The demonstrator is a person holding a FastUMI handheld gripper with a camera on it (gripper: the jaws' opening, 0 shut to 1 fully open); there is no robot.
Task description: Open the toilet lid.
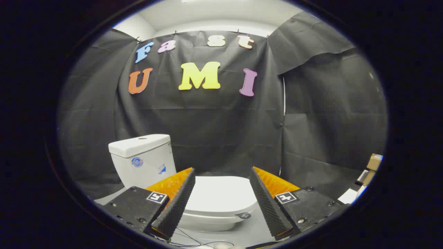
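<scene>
A white toilet stands ahead of me against the black cloth wall. Its lid (221, 193) lies flat and closed over the bowl, seen between my two fingers and a little beyond them. The tank (143, 159) rises behind the lid, to the left, with a round button on top. My gripper (222, 172) is open, fingers spread wide on either side of the lid's outline, with nothing between them. The fingers hang in the air short of the lid and touch nothing.
The toilet sits on a pale grey floor (249, 231). Thin cables (193, 240) trail on the floor below the fingers. Cardboard boxes (372, 166) and other items are stacked at the far right by the cloth wall.
</scene>
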